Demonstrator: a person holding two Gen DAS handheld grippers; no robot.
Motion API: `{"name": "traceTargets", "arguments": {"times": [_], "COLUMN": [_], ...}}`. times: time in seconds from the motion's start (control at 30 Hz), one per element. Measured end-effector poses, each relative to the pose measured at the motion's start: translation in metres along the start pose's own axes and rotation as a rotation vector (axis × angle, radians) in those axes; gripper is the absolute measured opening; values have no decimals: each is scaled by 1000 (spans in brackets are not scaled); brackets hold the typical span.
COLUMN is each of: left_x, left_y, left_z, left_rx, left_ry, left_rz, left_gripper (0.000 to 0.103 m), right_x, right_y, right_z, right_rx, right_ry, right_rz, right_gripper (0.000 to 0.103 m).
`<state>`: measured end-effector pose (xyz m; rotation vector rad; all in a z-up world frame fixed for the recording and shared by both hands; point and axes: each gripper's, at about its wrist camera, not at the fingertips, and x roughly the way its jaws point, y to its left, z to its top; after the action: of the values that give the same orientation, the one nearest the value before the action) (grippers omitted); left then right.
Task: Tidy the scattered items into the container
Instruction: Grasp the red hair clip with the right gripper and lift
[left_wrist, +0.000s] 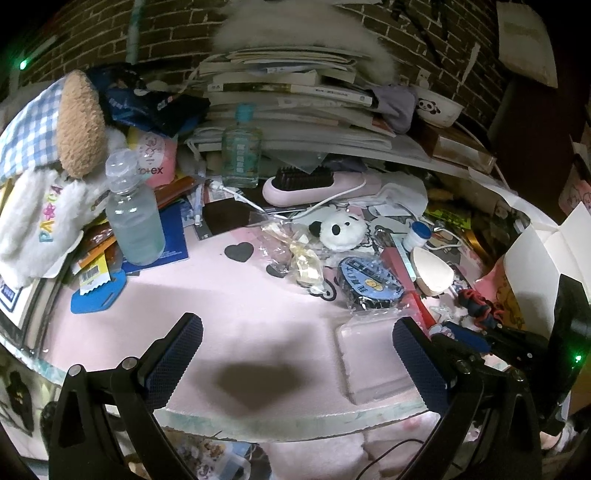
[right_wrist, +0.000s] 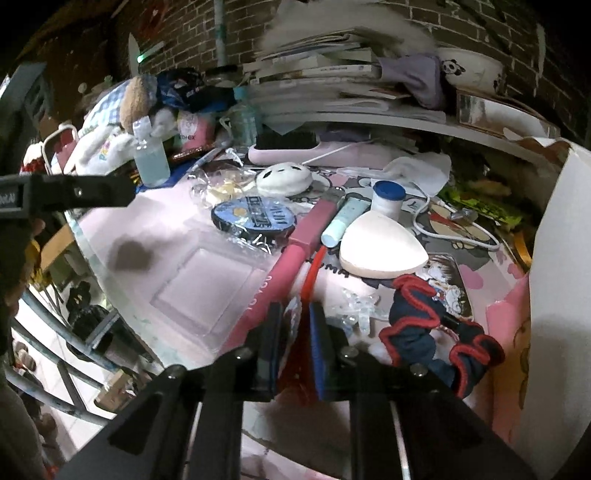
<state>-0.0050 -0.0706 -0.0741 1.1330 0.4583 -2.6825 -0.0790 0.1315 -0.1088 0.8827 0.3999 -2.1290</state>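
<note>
A cluttered pink glass-topped table (left_wrist: 236, 314) stood before a dark brick wall. The left gripper (left_wrist: 295, 354) hovered above its near edge with its jaws spread wide and nothing between them. Just right of that gripper lay a clear flat plastic case (left_wrist: 373, 362). The right gripper (right_wrist: 295, 332) sat low over the table with its jaws nearly together, pinching what looked like a small printed card beside a long pink tube (right_wrist: 291, 266); the grip itself was blurred. Beyond the clear case lay a round blue and black roll of tape (right_wrist: 255, 218). A cream teardrop-shaped sponge (right_wrist: 384, 251) rested right of the tape. A navy scrunchie with red edging (right_wrist: 439, 328) lay nearest the white cardboard box (right_wrist: 561, 295) at the table's right end.
</note>
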Motion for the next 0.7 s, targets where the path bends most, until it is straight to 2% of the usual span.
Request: {"name": "traceTargets", "arguments": {"times": [0.2, 0.43, 0.6, 0.7], "left_x": [1, 2, -2, -6], "left_y": [-5, -10, -15, -17], "left_z": [1, 3, 4, 4], "left_rx": [5, 17, 31, 37], "left_ry": [1, 4, -10, -17], "left_rz": [-5, -27, -33, -49], "left_gripper": [103, 103, 103, 103], "right_x": [2, -12, -5, -11], "right_y": [5, 8, 8, 10], "right_z": [-1, 4, 3, 3], "right_rx": [-27, -32, -32, -28], "right_ry": [-4, -78, -58, -94], "right_rz": [-19, -54, -66, -77], "right_gripper": [13, 10, 10, 10]}}
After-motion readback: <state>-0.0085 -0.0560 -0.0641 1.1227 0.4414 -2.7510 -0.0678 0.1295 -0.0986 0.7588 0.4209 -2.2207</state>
